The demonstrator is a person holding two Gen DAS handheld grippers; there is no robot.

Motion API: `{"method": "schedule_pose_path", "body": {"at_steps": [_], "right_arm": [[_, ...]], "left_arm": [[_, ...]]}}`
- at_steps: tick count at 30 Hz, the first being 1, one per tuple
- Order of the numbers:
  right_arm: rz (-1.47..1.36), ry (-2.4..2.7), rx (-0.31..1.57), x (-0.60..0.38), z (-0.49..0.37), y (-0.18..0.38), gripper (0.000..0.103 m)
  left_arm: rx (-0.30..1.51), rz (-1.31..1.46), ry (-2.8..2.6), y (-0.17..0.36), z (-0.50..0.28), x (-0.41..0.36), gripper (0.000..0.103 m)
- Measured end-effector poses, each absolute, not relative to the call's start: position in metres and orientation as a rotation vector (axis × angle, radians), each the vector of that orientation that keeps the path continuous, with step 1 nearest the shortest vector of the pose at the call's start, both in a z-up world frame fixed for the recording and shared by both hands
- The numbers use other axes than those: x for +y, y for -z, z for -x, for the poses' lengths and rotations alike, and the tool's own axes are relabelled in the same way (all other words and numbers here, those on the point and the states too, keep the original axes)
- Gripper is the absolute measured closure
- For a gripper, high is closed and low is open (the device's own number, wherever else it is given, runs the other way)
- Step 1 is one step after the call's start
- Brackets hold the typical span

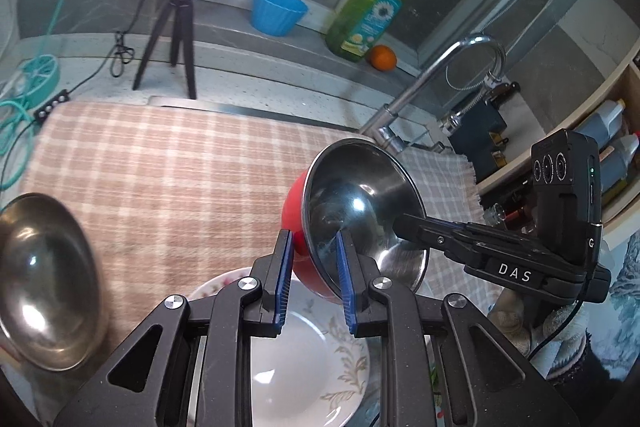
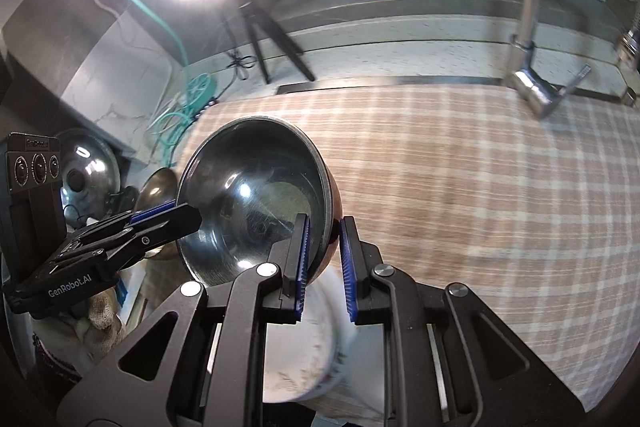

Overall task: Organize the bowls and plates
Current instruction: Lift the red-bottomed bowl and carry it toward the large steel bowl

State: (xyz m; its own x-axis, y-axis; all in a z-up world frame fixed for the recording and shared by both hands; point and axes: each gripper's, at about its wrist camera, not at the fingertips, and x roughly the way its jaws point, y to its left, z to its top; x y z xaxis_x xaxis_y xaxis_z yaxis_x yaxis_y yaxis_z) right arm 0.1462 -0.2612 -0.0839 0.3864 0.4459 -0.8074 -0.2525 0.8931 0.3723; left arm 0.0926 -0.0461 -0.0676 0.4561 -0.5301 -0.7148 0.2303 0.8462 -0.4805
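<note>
A bowl [image 1: 360, 203], red outside and steel inside, hangs tilted above the checked cloth [image 1: 160, 167]. My left gripper [image 1: 313, 239] is shut on its near rim, one blue pad inside and one outside. The right gripper [image 1: 400, 225] clamps the opposite rim from the right. In the right wrist view the same bowl [image 2: 248, 195] sits in my right gripper [image 2: 325, 223], with the left gripper [image 2: 188, 215] pinching its far left edge. Under the bowl lies a white flowered plate [image 1: 304, 359], also visible as the plate [image 2: 296, 359]. A second steel bowl [image 1: 40, 279] rests at the left.
A faucet [image 1: 420, 83] arches over the cloth's far right. On the back ledge stand a blue cup [image 1: 276, 11], a green soap bottle [image 1: 368, 15] and an orange [image 1: 382, 58]. A tripod [image 1: 176, 31] with a ring light and cables sits far left. A shelf of bottles [image 1: 608, 131] is at the right.
</note>
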Motion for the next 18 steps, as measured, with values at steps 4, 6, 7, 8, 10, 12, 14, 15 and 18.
{"method": "schedule_pose_path", "body": {"at_steps": [4, 6, 7, 8, 10, 12, 14, 15, 18], "right_arm": [[-0.184, -0.483, 1.084, -0.235, -0.141, 0.079, 0.087], [-0.172, -0.499, 1.081, -0.222, -0.139, 0.077, 0.087], [-0.166, -0.508, 1.08, -0.216, -0.137, 0.075, 0.087], [-0.159, -0.517, 1.079, -0.209, -0.136, 0.074, 0.087], [-0.148, -0.535, 1.078, -0.196, -0.135, 0.072, 0.087], [-0.139, -0.548, 1.077, -0.186, -0.134, 0.07, 0.087], [-0.13, -0.565, 1.076, -0.176, -0.133, 0.069, 0.087], [-0.126, -0.573, 1.077, -0.171, -0.132, 0.068, 0.087], [-0.111, -0.599, 1.079, -0.155, -0.132, 0.066, 0.087]], "left_arm": [[0.974, 0.353, 0.452, 0.062, -0.084, -0.022, 0.084], [0.964, 0.36, 0.436, 0.059, -0.08, -0.01, 0.084], [0.96, 0.363, 0.429, 0.058, -0.078, -0.005, 0.084], [0.955, 0.368, 0.421, 0.057, -0.076, 0.001, 0.084], [0.948, 0.378, 0.408, 0.056, -0.073, 0.011, 0.084], [0.941, 0.387, 0.394, 0.055, -0.069, 0.021, 0.084], [0.934, 0.396, 0.381, 0.054, -0.065, 0.03, 0.084], [0.931, 0.402, 0.374, 0.053, -0.063, 0.034, 0.084], [0.92, 0.416, 0.35, 0.052, -0.058, 0.047, 0.084]]}}
